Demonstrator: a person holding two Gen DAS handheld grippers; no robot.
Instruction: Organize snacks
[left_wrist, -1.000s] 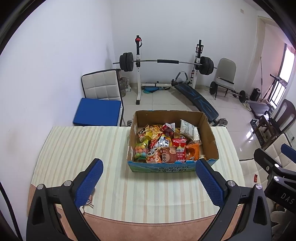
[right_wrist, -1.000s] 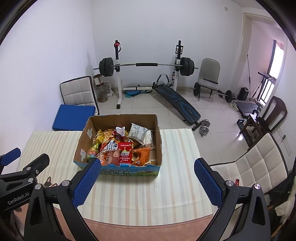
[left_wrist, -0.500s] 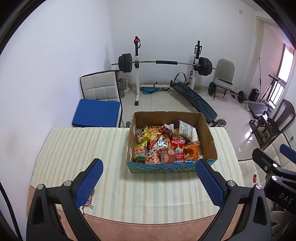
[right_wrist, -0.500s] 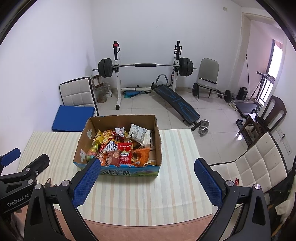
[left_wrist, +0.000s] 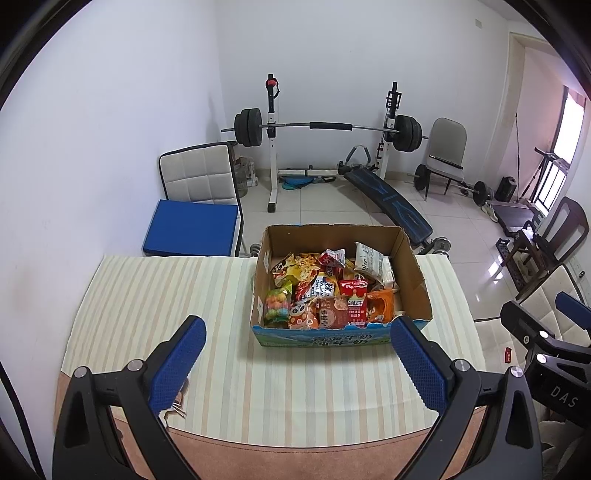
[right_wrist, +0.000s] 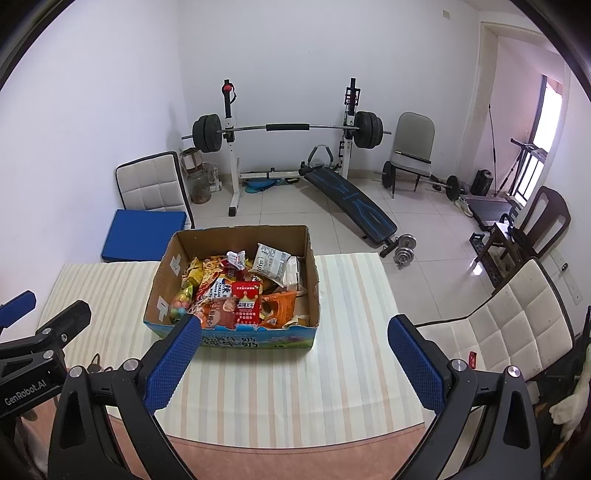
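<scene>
An open cardboard box (left_wrist: 413, 266) with a blue printed front stands on the striped tablecloth (left_wrist: 155, 295), filled with several colourful snack packets (left_wrist: 325, 291). It also shows in the right wrist view (right_wrist: 312, 273), with the snack packets (right_wrist: 240, 291) inside. My left gripper (left_wrist: 297, 363) is open and empty, hovering above the table's near edge, in front of the box. My right gripper (right_wrist: 293, 363) is open and empty, in front of the box and slightly to its right.
A small metal object (left_wrist: 177, 408) lies by the left fingertip near the table edge. White padded chairs stand behind the table (left_wrist: 197, 173) and to its right (right_wrist: 506, 317). A barbell rack (left_wrist: 325, 127), a bench and weights stand on the floor beyond.
Both grippers have drifted slightly; the box sits a little higher and more to the left in the left wrist view. Nothing was taken hold of.
</scene>
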